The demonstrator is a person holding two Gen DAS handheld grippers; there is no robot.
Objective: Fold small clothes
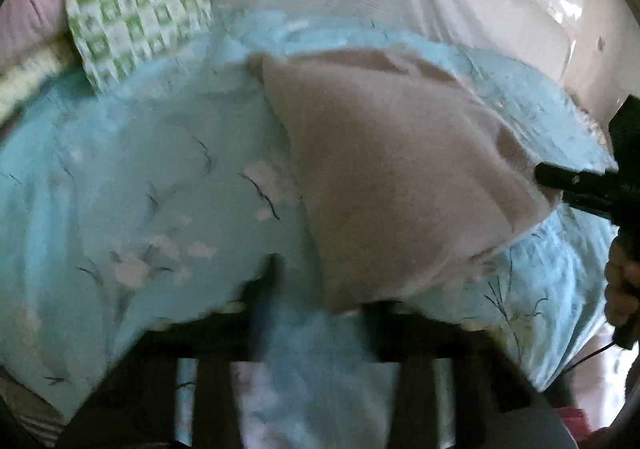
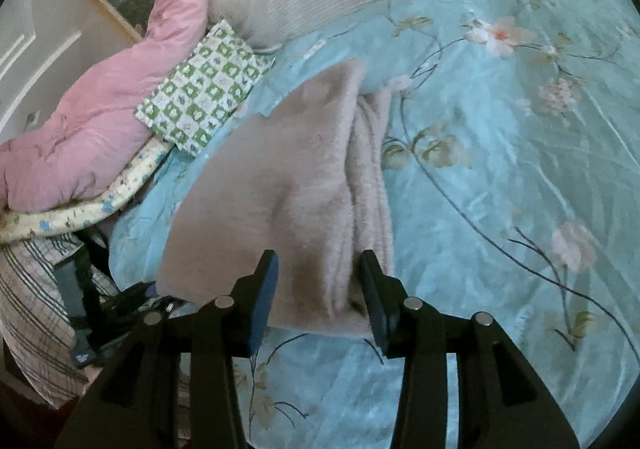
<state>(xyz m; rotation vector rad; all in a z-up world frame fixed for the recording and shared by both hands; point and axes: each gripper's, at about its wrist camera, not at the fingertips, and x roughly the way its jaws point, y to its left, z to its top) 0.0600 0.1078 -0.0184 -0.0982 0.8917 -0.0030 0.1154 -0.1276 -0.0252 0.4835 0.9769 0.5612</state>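
A beige fuzzy garment is lying on a light-blue floral bedspread, a green-and-white checked cloth and pink quilt showing nearby.

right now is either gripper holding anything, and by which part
Right gripper straddles the beige fleece garment's near folded edge; clamped or not, unclear. Left gripper holds nothing.

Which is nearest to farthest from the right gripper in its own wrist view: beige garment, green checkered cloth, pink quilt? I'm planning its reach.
From the right gripper:
1. Beige garment, between the fingers.
2. Green checkered cloth, up-left.
3. Pink quilt, far left behind it.
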